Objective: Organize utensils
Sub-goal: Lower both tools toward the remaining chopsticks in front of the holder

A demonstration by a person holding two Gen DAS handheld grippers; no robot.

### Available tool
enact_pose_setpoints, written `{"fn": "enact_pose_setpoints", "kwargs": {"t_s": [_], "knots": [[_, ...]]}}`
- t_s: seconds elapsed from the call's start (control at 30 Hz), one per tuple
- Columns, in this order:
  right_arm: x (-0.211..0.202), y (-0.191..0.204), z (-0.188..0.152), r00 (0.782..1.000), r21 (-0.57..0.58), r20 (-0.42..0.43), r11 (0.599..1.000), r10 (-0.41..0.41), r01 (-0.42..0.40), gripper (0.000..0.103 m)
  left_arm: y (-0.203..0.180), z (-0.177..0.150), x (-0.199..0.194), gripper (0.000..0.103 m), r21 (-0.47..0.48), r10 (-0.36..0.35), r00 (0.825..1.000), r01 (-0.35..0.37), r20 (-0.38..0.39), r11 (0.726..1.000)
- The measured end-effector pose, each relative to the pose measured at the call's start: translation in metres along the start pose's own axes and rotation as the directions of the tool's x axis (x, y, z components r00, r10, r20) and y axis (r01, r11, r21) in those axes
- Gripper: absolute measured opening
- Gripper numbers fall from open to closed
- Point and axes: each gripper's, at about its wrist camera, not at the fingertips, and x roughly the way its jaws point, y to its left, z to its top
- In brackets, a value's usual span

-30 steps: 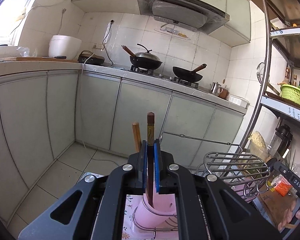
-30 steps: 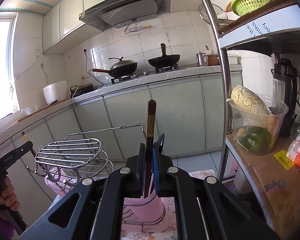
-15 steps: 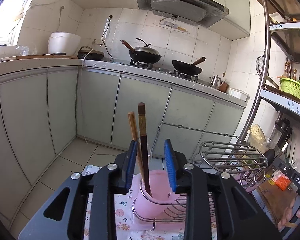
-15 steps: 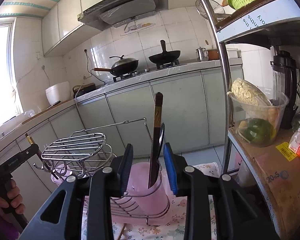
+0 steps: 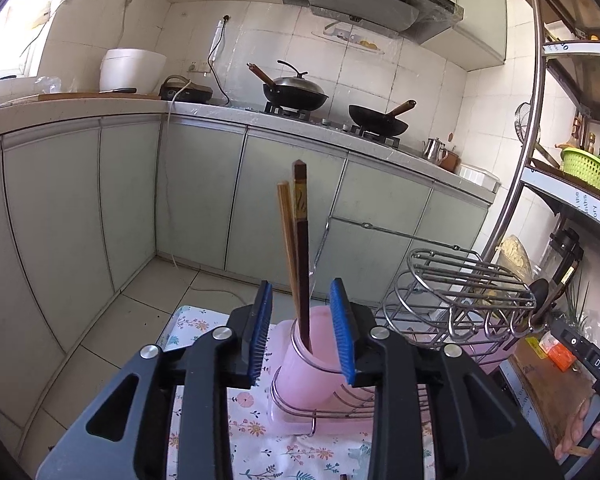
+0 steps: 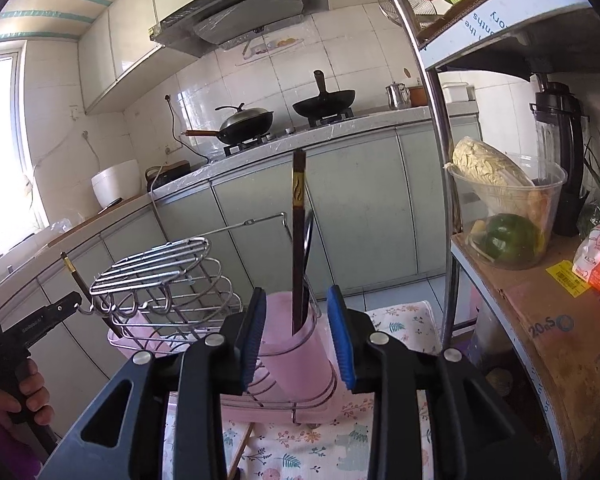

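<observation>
Now both of your grippers stand apart, and each has just let go of a chopstick. Your left gripper [image 5: 303, 328] has been opening; the dark chopstick [image 5: 301, 248] rises in the gap between its blue pads [image 5: 260, 332], touching neither, its lower end down inside the pink cup [image 5: 312, 364]. A lighter wooden chopstick [image 5: 287, 236] leans just beside it in the same cup. That's why they stand nearly upright: the cup wall props them, and the wire ring of the drying rack [image 5: 460, 292] holds the cup itself.

Over on your right gripper [image 6: 296, 332], same story. Its jaws have been opening too, with a dark chopstick [image 6: 298, 236] free between the pads, standing in another pink cup [image 6: 296, 344] at this end of the rack [image 6: 160, 276], a black-handled utensil tucked behind it. I can't say what that one is.

Room to move, then. Straight back looks the safest way out for both hands, I'd judge, because the chopstick tops stand well above the pads, and a sideways sweep would knock them. On your right side the steel shelf post [image 6: 432, 152] is near, with the cardboard box [image 6: 540, 320] and the bowl of vegetables [image 6: 508, 216] beyond it, so swing wide there with care. Between the cups, the rack's raised wire shelf crowds the middle. Below, the floral cloth [image 5: 228, 412] lies open toward you.
</observation>
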Motion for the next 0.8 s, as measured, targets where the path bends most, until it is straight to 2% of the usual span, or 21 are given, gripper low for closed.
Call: {"fn": "enact_pose_setpoints", "kwargs": {"t_s": [0.2, 0.33, 0.53, 0.8], "knots": [[0.004, -0.009, -0.024, 0.996, 0.03, -0.087, 1.0, -0.006, 0.009, 0.031, 0.012, -0.018, -0.001, 0.03, -0.007, 0.012, 0.998, -0.013, -0.063, 1.0], [0.014, -0.014, -0.041, 0.986, 0.062, -0.166, 0.998, 0.002, 0.009, 0.031, 0.019, -0.036, 0.005, 0.03, -0.004, 0.023, 0.99, -0.023, -0.139, 1.0], [0.031, -0.009, -0.061, 0.964, 0.061, -0.265, 0.998, 0.019, -0.002, 0.031, 0.025, -0.063, 0.017, 0.03, -0.007, 0.019, 0.965, -0.022, -0.263, 1.0], [0.048, 0.003, -0.084, 0.926, 0.058, -0.373, 0.997, 0.06, -0.041, 0.031, 0.022, -0.086, 0.028, 0.03, -0.01, -0.029, 0.923, 0.027, -0.384, 1.0]]}}
